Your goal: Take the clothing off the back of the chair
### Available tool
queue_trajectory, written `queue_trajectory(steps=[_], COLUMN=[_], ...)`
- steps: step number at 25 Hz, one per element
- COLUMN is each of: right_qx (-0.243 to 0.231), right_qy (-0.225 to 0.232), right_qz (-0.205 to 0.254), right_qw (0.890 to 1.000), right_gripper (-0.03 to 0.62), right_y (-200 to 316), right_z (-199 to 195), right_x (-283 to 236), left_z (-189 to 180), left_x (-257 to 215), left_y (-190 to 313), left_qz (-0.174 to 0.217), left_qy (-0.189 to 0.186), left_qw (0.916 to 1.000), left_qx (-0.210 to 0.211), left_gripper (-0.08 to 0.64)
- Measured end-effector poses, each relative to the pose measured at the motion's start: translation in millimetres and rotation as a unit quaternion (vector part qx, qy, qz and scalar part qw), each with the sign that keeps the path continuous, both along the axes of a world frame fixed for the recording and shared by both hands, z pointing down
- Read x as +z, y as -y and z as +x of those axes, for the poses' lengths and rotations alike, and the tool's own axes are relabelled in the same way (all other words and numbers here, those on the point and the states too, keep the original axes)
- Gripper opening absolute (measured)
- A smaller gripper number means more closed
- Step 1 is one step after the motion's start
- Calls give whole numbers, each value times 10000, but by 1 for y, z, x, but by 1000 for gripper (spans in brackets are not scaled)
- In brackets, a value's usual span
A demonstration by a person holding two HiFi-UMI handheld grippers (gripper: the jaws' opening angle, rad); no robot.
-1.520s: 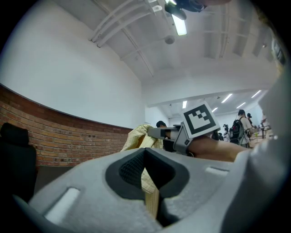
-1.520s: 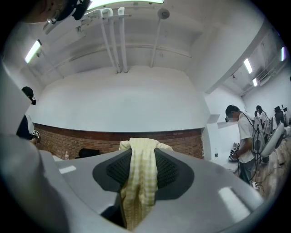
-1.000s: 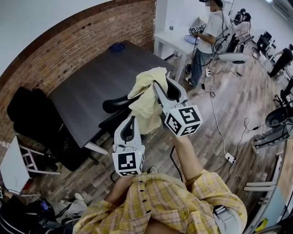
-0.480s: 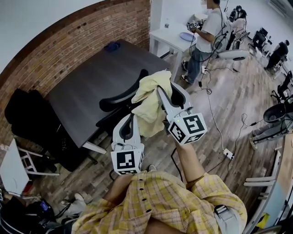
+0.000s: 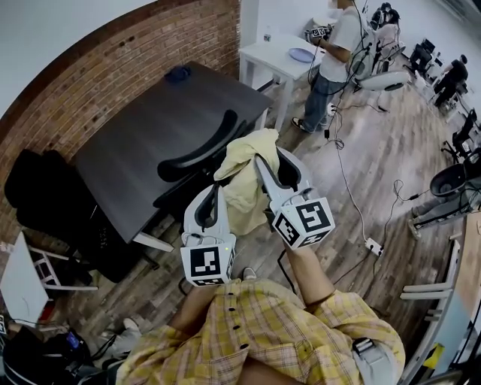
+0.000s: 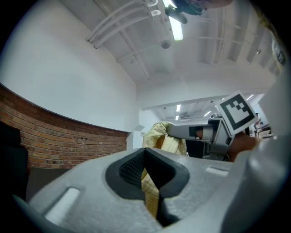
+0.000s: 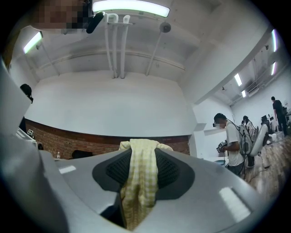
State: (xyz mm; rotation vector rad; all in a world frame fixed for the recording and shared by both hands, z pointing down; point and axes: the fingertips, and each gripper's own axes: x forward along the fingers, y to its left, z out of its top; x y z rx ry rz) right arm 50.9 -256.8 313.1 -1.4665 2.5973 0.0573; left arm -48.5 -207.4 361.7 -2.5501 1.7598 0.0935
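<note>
Both claws are clamping the yellow clothing, left claw on a low fold, right claw on the bunched top, so I'm holding it spread between them, seemingly clear of the chair back beside the bench.

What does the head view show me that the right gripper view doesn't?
Head view only: the black chair with its backrest bare, the dark table behind it, and the left gripper at the yellow garment. Right gripper view only: a close look at the right gripper, its jaws pressed shut on a bunched fold of the cloth, plus the ceiling light. Both: the garment, the brick wall and a standing person.
</note>
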Motion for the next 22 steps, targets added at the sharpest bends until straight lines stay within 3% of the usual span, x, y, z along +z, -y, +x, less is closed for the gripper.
queue_trajectory(steps=[22], right_qx=[175], right_qy=[-60], right_qz=[-198], right_qw=[9996], right_gripper=[152], right_y=[-27], right_z=[-14], right_x=[44], left_z=[9], left_x=[7], left_y=[-1], left_qz=[-101], left_qy=[21], left_qw=[9999], left_qx=[77], left_gripper=[0])
